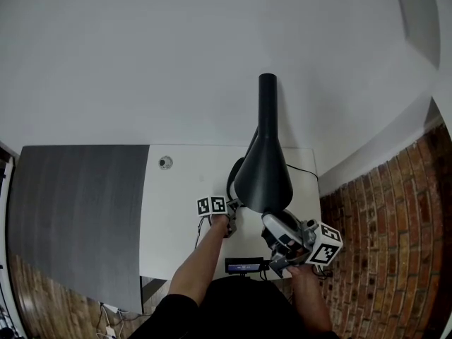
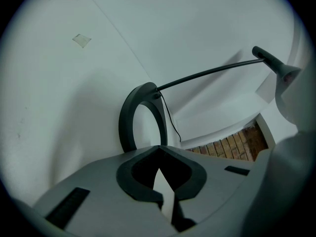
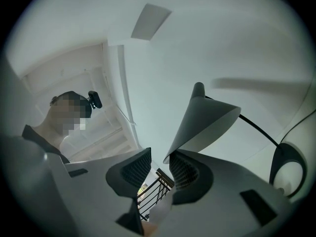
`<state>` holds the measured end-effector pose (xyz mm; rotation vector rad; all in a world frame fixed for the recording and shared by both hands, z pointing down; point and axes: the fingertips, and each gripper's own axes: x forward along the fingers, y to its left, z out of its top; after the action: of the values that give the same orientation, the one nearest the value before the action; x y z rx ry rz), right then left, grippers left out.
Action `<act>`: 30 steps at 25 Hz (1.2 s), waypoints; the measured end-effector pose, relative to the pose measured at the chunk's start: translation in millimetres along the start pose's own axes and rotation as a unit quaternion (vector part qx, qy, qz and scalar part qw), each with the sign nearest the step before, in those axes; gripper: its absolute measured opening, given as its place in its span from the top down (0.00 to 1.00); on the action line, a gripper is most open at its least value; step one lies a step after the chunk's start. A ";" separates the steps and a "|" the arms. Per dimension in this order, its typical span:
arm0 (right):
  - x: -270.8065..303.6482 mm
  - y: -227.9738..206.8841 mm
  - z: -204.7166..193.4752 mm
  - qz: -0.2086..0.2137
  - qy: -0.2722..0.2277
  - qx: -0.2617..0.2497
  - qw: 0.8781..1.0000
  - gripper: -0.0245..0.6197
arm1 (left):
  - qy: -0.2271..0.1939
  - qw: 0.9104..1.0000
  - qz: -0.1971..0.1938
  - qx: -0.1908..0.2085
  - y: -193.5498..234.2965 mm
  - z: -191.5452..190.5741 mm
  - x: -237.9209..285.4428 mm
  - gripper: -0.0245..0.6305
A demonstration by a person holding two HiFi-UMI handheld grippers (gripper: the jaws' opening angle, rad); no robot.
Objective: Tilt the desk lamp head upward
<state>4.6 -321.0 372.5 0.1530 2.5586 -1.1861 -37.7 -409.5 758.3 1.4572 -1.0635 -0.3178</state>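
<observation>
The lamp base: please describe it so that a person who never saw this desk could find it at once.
Look at the white desk top between the dark grey panel and the brick floor. On its right half rests the lamp base, under the black cone head. Unlike the solid head and the thin arm, it is an open ring with white desk showing through.

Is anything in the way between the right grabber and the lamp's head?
No, nothing visible is. The right gripper has its jaws apart with only empty space between them, and the rim of the lamp head sits right by its tips, unblocked.
</observation>
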 end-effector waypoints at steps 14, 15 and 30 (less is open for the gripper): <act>10.4 29.6 17.9 0.030 -0.011 -0.028 0.999 0.78 | 0.000 1.000 0.000 0.000 2.3 -1.4 0.1 0.95; 11.1 31.3 19.3 0.031 -0.012 -0.030 0.999 0.78 | -0.001 1.000 0.000 0.000 2.5 -1.4 0.3 0.95; 22.8 52.5 36.3 0.049 -0.019 -0.058 0.997 0.78 | -0.001 1.000 -0.001 -0.001 5.8 -1.4 0.7 0.95</act>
<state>3.6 -315.2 305.0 0.2235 2.5474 -0.9923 -38.7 -408.2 764.1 1.4568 -1.0621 -0.3223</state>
